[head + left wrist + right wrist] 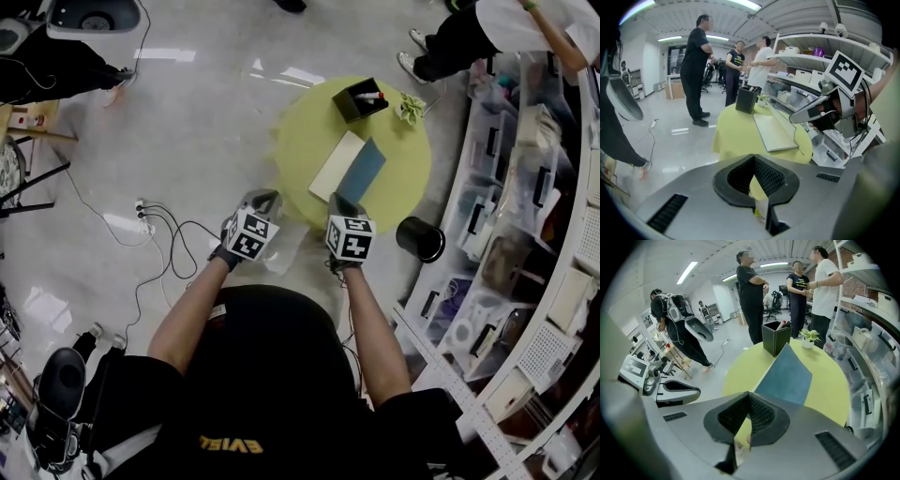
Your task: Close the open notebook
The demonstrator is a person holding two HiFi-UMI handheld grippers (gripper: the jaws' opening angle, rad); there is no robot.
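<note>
While the head view shows the notebook [349, 167] open on the round table [309, 131], my left claw [753, 157] sees its white page [774, 132] and my right claw [748, 393] its raised blue cover [785, 376]. Both claws are pinched together, empty, at the near edge.

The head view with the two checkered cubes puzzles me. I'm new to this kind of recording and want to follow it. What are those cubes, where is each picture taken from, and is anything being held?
There is no robot here. A person holds a two-jaw gripper in each hand, and each marker cube is part of its gripper. The head view looks down from a camera on the person's head. The other two pictures come from cameras riding on the left gripper and the right gripper, looking along their jaws. Both pairs of jaws are together with nothing between them. On the round yellow table are an open notebook with its blue cover tilted up, a black pen holder and a small plant.
</note>
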